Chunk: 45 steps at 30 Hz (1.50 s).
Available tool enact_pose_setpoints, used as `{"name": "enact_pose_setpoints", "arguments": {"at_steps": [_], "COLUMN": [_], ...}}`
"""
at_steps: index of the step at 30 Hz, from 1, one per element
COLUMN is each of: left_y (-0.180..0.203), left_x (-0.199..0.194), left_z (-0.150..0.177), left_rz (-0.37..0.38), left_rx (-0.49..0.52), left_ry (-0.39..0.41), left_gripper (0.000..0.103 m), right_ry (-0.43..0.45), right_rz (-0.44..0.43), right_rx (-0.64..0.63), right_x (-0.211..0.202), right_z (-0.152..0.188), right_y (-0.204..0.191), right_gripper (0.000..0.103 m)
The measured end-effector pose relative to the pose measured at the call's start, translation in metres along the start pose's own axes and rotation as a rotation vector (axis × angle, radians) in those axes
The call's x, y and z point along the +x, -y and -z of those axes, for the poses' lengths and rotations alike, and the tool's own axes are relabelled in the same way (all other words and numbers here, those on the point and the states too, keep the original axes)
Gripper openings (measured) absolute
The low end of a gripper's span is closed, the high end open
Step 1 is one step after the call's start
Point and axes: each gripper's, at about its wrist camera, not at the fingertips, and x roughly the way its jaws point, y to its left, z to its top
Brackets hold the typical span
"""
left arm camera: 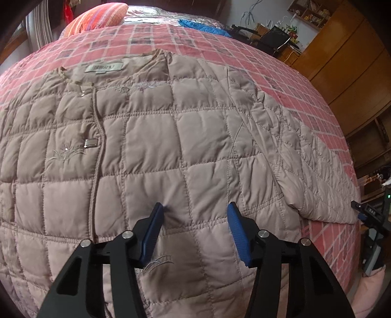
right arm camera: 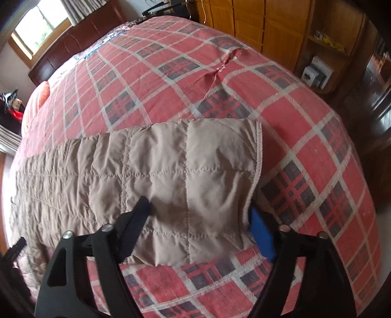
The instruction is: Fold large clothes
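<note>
- Our left gripper (left arm camera: 195, 210) has its jaws wide apart, tips resting on the puffy beige quilted jacket (left arm camera: 151, 146), holding nothing.
- Our right gripper (right arm camera: 199, 208) is wide too, around the jacket's sleeve end (right arm camera: 195, 176), not squeezing.
- The jacket lies flat on the red checked bedspread (right arm camera: 195, 80).

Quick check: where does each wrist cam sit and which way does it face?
Left wrist: on the left gripper, above the jacket front, looking toward collar and pillow; open fingers show.
Right wrist: on the right gripper, at the jacket's sleeve cuff, facing across the bed toward a window; open fingers straddle the cuff.
Shared: jacket, plaid bed.
</note>
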Motion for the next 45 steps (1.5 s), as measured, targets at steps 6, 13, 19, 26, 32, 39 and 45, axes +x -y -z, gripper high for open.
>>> {"name": "enact_pose_setpoints", "arguments": {"at_steps": [6, 13, 19, 26, 32, 39, 45], "left_y": [0.006, 0.008, 0.001, -0.003, -0.005, -0.004, 0.022], "left_x": [0.006, 0.008, 0.006, 0.007, 0.007, 0.008, -0.012], "left_z": [0.003, 0.005, 0.004, 0.002, 0.002, 0.0, -0.001], "left_rz": [-0.06, -0.087, -0.062, -0.038, -0.028, -0.028, 0.063], "left_rx": [0.048, 0.07, 0.054, 0.052, 0.05, 0.075, 0.029], "left_ry": [0.021, 0.045, 0.045, 0.038, 0.036, 0.023, 0.021], "left_gripper": [0.048, 0.04, 0.035, 0.032, 0.031, 0.031, 0.032], "right_ry": [0.011, 0.085, 0.129, 0.085, 0.011, -0.021, 0.088], "right_rz": [0.018, -0.113, -0.226, -0.192, -0.179, -0.386, -0.576], "right_rx": [-0.016, 0.006, -0.15, -0.357, -0.432, -0.458, -0.383], "right_x": [-0.008, -0.044, -0.08, -0.058, -0.024, -0.047, -0.108], "right_z": [0.004, 0.012, 0.027, 0.035, 0.047, 0.06, 0.067], "right_y": [-0.008, -0.021, -0.09, -0.181, -0.23, -0.23, -0.177], "right_gripper": [0.018, 0.007, 0.006, 0.006, 0.009, 0.041, 0.045]}}
